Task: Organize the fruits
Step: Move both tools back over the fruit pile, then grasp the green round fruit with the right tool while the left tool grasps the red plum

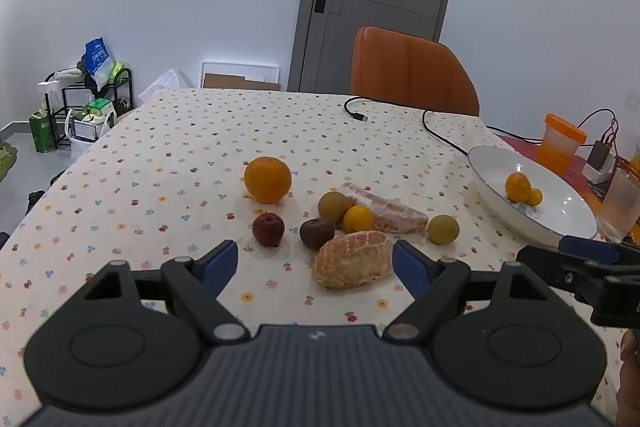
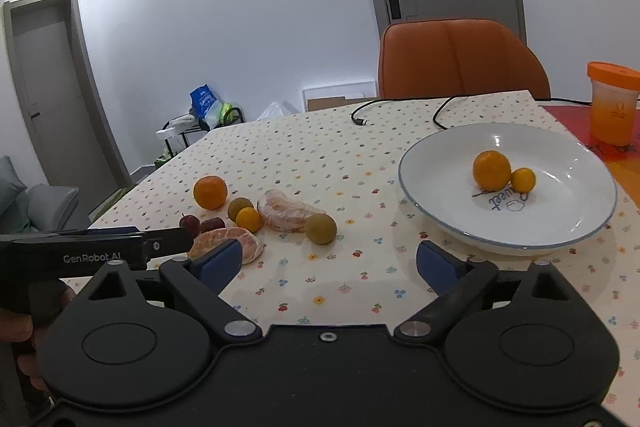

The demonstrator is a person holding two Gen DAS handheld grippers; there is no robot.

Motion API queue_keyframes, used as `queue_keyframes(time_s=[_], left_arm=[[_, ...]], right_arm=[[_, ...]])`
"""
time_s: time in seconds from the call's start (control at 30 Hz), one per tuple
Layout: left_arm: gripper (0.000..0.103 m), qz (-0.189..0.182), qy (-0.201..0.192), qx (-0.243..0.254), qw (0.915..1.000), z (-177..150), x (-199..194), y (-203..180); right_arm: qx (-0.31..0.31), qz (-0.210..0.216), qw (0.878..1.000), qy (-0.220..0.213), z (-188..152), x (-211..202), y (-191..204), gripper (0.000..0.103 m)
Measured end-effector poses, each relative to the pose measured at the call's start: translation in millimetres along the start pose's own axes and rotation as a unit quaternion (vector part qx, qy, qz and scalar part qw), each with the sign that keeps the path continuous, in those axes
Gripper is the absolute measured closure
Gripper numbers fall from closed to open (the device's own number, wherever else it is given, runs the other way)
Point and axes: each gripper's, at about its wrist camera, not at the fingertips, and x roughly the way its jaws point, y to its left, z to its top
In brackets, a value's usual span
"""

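Left gripper: jaws spread wide, nothing held. Directly ahead of it, nearer its right finger, lies a peeled citrus half on the dotted tablecloth. Beyond that sit two dark red fruits, a small orange fruit, two greenish round fruits, a long peeled citrus segment and, farthest ahead to the left, a large orange.

Right gripper: jaws likewise wide apart and empty, over bare cloth. The white plate lies ahead to its right, holding a mandarin touching a smaller orange fruit.

The right wrist view alone shows the plate's printed lettering, a second door at far left and ceiling lights. The left wrist view alone shows the electronics and wiring beyond the plate. An orange chair, black cable and orange-lidded cup stand behind.
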Motion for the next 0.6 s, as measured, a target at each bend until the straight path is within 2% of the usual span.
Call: queue_keyframes(time_s=[0.13,0.4,0.6], left_arm=[[0.026,0.002,0.003,-0.006,1.0000,0,5,5],[0.035,0.011,0.011,-0.016,0.9997,5,19,15],[0.051,0.019,0.012,-0.030,0.9993,12,29,23]], right_arm=[[0.002,0.005,1.000,0.004,1,8,0,0.017],[0.010,0.012,1.000,0.019,4,29,-1,0.033],[0.011,0.017,0.999,0.027,9,41,-3,0.041]])
